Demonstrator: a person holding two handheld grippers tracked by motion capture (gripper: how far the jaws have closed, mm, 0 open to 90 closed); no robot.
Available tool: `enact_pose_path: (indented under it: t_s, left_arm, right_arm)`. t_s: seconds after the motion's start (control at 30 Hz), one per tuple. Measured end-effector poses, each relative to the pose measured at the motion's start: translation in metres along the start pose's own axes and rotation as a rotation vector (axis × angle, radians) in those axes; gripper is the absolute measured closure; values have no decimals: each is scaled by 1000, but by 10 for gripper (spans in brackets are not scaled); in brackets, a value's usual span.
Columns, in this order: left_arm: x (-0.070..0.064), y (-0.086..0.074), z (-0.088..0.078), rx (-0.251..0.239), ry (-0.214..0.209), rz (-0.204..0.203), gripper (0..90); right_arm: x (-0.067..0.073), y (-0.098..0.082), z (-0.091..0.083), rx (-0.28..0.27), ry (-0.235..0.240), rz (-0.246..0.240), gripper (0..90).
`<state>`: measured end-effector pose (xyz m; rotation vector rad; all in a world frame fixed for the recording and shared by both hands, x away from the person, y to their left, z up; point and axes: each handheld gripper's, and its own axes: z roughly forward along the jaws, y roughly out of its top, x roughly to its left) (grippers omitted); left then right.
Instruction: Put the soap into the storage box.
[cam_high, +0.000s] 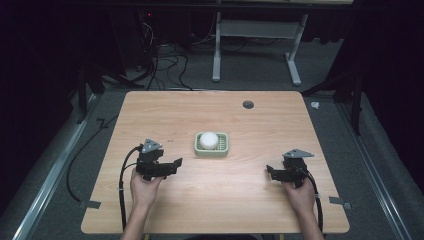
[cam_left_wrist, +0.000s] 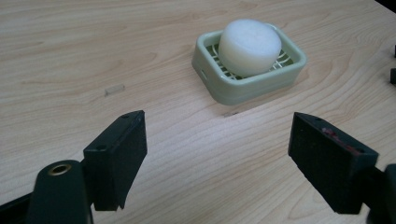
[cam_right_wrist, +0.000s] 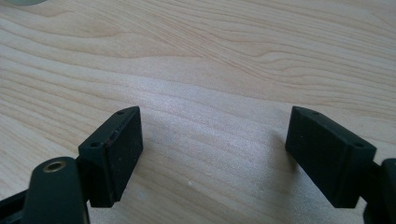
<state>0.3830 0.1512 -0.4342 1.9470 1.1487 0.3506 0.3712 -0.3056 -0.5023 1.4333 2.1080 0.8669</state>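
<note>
A round white soap lies in a pale green slatted dish near the middle of the wooden table. My left gripper is held low over the table, left of the dish and a little nearer the front edge. Its jaws stand apart, pointing toward the dish with only bare wood between them. My right gripper rests at the right side of the table, open, its jaws over bare wood and pointing left.
A dark round grommet sits near the table's far edge. A small pale mark lies on the wood left of the dish. Behind the table stand a white desk frame and floor cables.
</note>
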Motion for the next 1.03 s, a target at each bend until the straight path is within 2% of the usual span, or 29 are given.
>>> enact_pose_path:
  t_s: [0.23, 0.37, 0.53, 0.63, 0.7, 0.73, 0.8, 1.03]
  left_arm:
    - [1, -17, 8, 38, 34, 5, 202]
    - [2, -32, 15, 51, 92, 4, 196]
    - [3, -49, 29, 97, 192, 48, 183]
    - [2, -55, 36, 121, 224, 73, 172]
    - [3, -59, 37, 96, 219, 74, 163]
    - [8, -64, 37, 65, 192, 40, 163]
    - [9, -64, 37, 64, 187, 26, 163]
    - [9, -64, 37, 66, 188, 28, 161]
  right_arm:
    - [0, 0, 0, 0, -1, 1, 197]
    - [0, 0, 0, 0, -1, 0, 197]
    - [0, 0, 0, 1, -4, -2, 197]
    - [1, 0, 0, 3, -4, 0, 197]
    - [1, 0, 0, 3, -4, 1, 197]
    - [1, 0, 0, 3, -5, 2, 197]
    - [1, 0, 0, 3, -6, 2, 197]
    - [1, 0, 0, 2, -5, 3, 197]
